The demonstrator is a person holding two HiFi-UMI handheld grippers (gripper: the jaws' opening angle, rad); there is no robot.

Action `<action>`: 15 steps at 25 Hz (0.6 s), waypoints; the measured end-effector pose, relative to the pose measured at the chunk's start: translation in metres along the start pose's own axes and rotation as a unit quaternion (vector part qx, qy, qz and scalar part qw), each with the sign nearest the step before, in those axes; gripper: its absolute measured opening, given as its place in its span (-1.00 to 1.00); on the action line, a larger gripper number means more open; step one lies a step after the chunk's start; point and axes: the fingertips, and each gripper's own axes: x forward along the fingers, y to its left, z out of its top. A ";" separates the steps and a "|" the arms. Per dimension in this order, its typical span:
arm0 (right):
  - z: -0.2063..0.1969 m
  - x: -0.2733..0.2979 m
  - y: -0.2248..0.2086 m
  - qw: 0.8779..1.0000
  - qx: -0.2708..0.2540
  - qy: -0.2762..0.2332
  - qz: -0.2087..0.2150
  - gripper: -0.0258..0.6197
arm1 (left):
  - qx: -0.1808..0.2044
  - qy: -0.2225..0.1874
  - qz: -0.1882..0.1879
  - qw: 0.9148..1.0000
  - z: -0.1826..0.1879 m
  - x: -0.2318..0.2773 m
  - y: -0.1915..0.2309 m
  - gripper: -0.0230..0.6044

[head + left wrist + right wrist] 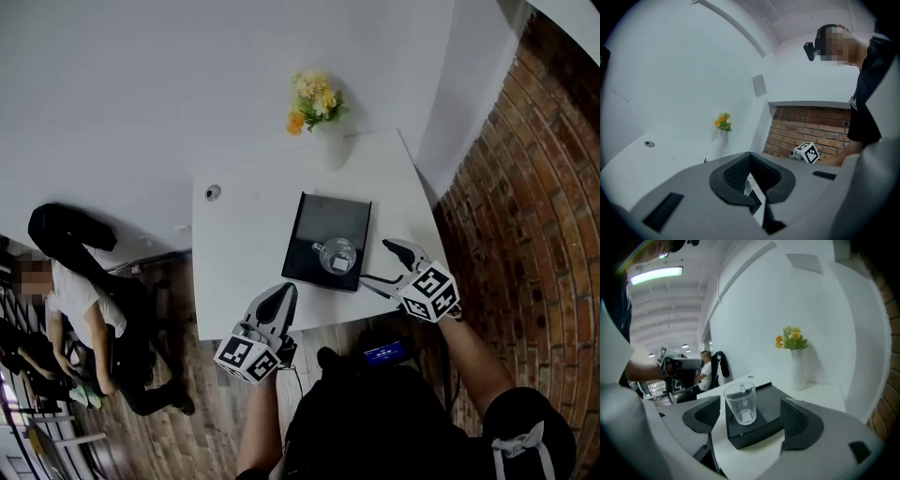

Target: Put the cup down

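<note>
A clear glass cup (337,255) with a handle stands upright on a black flat slab (323,225) on the white table (244,244). My right gripper (382,265) is just right of the slab, open, with nothing between its jaws. In the right gripper view the cup (742,402) rests on the slab (761,425) a little beyond the open right gripper (751,417), touching neither pad. My left gripper (284,293) hovers at the table's near edge, left of the slab. It is shut and empty, its left gripper (751,180) pads pressed together.
A white vase of yellow and orange flowers (317,103) stands at the table's far edge, against the white wall. A brick wall (525,234) runs along the right. A seated person (75,300) is off to the left. A small round grommet (213,192) marks the table's far left.
</note>
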 end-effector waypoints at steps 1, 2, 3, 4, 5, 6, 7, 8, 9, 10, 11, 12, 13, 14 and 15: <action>0.012 -0.007 -0.002 1.000 0.018 -0.021 0.001 0.35 | 0.002 -0.003 0.000 1.000 0.002 0.000 0.001 -0.90; 0.024 -0.014 -0.002 0.999 0.035 -0.041 0.004 0.35 | 0.003 -0.006 0.000 1.000 0.004 0.000 0.002 -0.90; 0.036 -0.021 -0.002 0.997 0.049 -0.060 0.008 0.35 | 0.004 -0.010 0.000 1.000 0.006 0.000 0.004 -0.90; 0.048 -0.026 -0.001 0.995 0.061 -0.079 0.013 0.31 | 0.006 -0.013 0.000 1.000 0.009 0.001 0.005 -0.90; 0.059 -0.032 0.000 0.993 0.069 -0.097 0.015 0.25 | 0.007 -0.017 0.000 1.000 0.012 0.001 0.005 -0.90; 0.070 -0.037 0.001 0.991 0.074 -0.114 0.015 0.14 | 0.008 -0.021 -0.001 1.000 0.014 0.001 0.005 -0.90; 0.080 -0.040 0.003 0.989 0.074 -0.129 0.013 -0.04 | 0.010 -0.025 -0.003 1.000 0.017 0.002 0.004 -0.90; 0.089 -0.043 0.006 0.987 0.072 -0.142 0.011 -0.18 | 0.011 -0.028 -0.006 1.000 0.019 0.003 0.002 -0.90; 0.097 -0.044 0.010 0.986 0.069 -0.152 0.010 -0.27 | 0.012 -0.031 -0.009 0.999 0.021 0.004 0.000 -0.91; 0.103 -0.045 0.015 0.985 0.066 -0.161 0.011 -0.37 | 0.013 -0.033 -0.013 0.999 0.023 0.005 -0.003 -0.90; 0.109 -0.045 0.020 0.983 0.063 -0.169 0.012 -0.47 | 0.014 -0.034 -0.016 0.999 0.024 0.006 -0.006 -0.90; 0.114 -0.044 0.025 0.982 0.062 -0.176 0.014 -0.55 | 0.015 -0.035 -0.020 0.999 0.025 0.006 -0.010 -0.91; 0.118 -0.044 0.029 0.981 0.061 -0.182 0.016 -0.62 | 0.015 -0.037 -0.024 0.999 0.026 0.007 -0.013 -0.90; 0.121 -0.043 0.033 0.980 0.063 -0.187 0.019 -0.69 | 0.016 -0.039 -0.028 0.999 0.027 0.009 -0.017 -0.90; 0.124 -0.042 0.037 0.979 0.065 -0.193 0.024 -0.74 | 0.016 -0.041 -0.032 0.999 0.029 0.010 -0.020 -0.90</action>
